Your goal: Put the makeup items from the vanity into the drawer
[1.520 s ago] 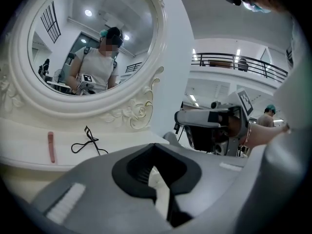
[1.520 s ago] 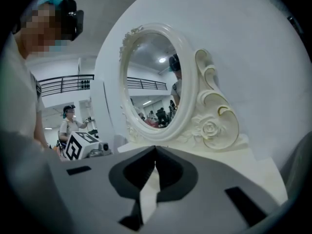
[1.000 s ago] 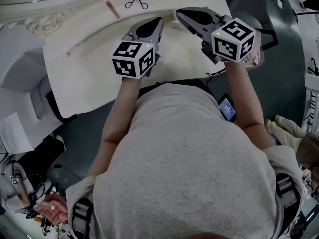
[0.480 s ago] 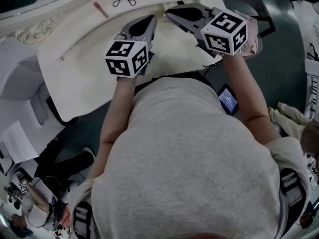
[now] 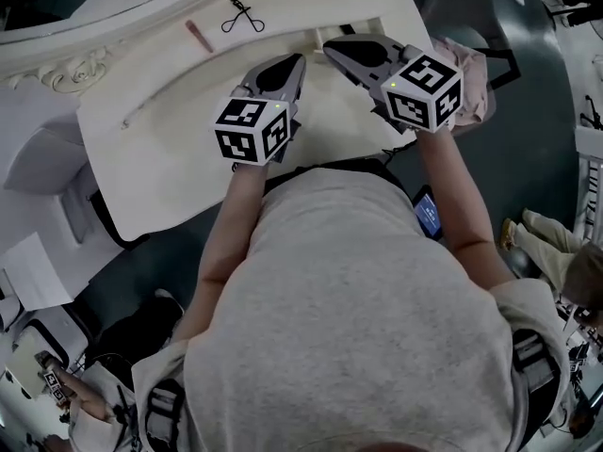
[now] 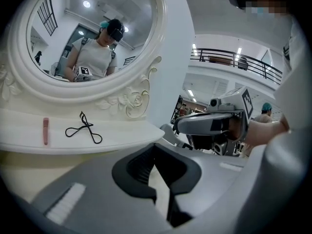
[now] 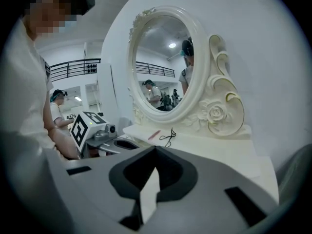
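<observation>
A black eyelash curler (image 5: 242, 17) (image 6: 84, 129) (image 7: 169, 137) and a pink stick (image 5: 198, 36) (image 6: 45, 130) (image 7: 154, 134) lie on the raised back shelf of the white vanity (image 5: 170, 158), below the oval mirror (image 6: 87, 38). My left gripper (image 5: 298, 60) (image 6: 155, 146) hovers over the middle of the vanity top, shut and holding nothing. My right gripper (image 5: 330, 43) (image 7: 156, 147) hangs just to its right, shut and also holding nothing. Both point toward the shelf, and both stand short of the two items. No drawer shows in any view.
A pink cloth (image 5: 466, 64) lies past the vanity's right edge. A phone with a lit screen (image 5: 429, 210) hangs at my right hip. White furniture (image 5: 38, 158) stands left of the vanity. The carved mirror frame (image 7: 219, 111) rises behind the shelf.
The head camera has swayed a little. Both grippers stay side by side over the vanity top, shut, and the items on the shelf have not moved.
</observation>
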### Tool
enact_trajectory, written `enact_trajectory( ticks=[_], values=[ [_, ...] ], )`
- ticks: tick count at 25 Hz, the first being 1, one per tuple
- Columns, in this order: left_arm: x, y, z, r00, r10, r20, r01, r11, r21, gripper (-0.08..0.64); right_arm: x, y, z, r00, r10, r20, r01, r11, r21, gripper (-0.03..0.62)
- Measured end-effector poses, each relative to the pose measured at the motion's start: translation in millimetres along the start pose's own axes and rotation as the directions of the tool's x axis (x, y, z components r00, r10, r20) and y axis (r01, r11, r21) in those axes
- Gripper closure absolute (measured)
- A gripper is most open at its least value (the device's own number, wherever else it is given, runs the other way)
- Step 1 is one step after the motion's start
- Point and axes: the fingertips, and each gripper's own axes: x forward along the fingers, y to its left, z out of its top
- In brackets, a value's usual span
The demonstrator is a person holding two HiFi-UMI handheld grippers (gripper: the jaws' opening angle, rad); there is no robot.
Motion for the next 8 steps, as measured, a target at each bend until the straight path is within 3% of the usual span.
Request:
enact_trajectory(
  ticks=[8],
  values=[
    [5,-6,-3,1.000,-0.010,-0.005,0.010,1.000,-0.013,0.551,-2,-3,-11,0.999,-0.036,0.003,0.036,0.999,0.030,0.584]
  ],
)
